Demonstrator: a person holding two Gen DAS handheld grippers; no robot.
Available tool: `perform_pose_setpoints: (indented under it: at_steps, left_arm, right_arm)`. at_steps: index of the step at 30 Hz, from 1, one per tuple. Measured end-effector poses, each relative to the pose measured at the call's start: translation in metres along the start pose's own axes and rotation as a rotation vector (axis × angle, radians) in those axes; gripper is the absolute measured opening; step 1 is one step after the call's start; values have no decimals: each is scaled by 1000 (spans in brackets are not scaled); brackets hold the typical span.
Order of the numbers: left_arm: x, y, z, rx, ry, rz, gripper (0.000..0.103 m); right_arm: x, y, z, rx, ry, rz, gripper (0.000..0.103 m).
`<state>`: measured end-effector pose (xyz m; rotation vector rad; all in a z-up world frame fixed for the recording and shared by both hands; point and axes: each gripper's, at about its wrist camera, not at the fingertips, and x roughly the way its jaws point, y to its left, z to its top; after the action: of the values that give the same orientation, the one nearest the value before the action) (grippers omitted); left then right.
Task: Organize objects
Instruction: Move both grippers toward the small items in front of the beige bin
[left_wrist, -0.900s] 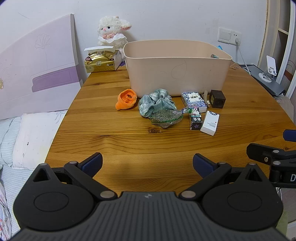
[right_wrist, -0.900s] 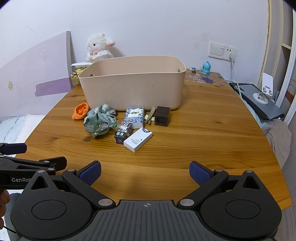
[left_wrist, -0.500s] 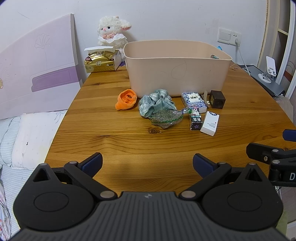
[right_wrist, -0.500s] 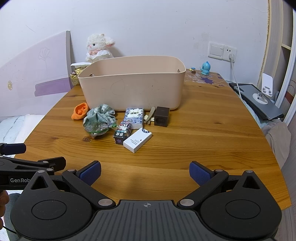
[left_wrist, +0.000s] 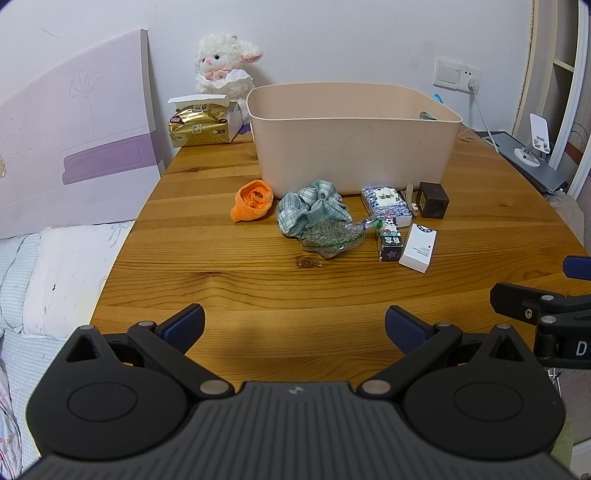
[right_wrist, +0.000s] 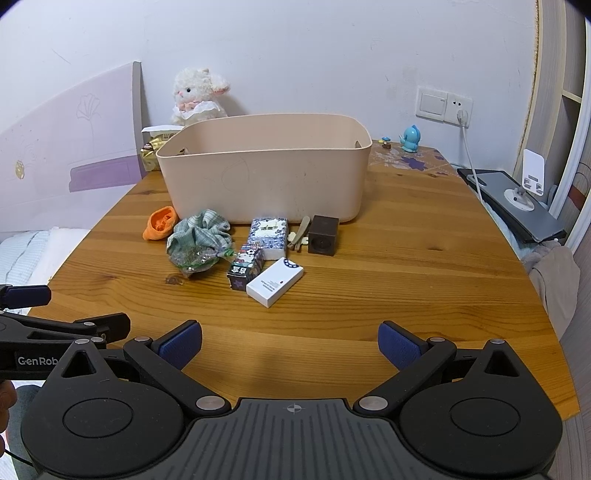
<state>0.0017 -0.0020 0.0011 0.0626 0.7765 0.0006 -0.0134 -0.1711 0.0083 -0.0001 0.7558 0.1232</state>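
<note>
Left-wrist view shows your left gripper (left_wrist: 294, 325) spread wide and empty at the near edge of the wooden table (left_wrist: 221, 280); your right gripper (right_wrist: 290, 341) is equally wide and empty. Nothing looks sorted yet: the orange cloth pouch (left_wrist: 252, 199), green checked cloth (left_wrist: 310, 210) and white rectangular box (left_wrist: 418, 247) all lie in front of the beige plastic bin (left_wrist: 351, 147). Only the right-wrist view shows a small blue figurine (right_wrist: 410, 139) behind the bin.

Left tool (left_wrist: 294, 326) and right tool (right_wrist: 290, 343) hover side by side, jaws spread wide, empty.
</note>
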Motion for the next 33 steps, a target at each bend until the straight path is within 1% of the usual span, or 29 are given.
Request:
perform_pose_setpoints:
  at_steps: [19,33]
  left_arm:
    - [2,8,1,-8,-7,-2,103]
    - [20,19,7,-13,-2,-10,103]
  right_arm:
    - [0,-1,3,1,-9,-8,103]
    - [27,2,13,2,23,-11,103]
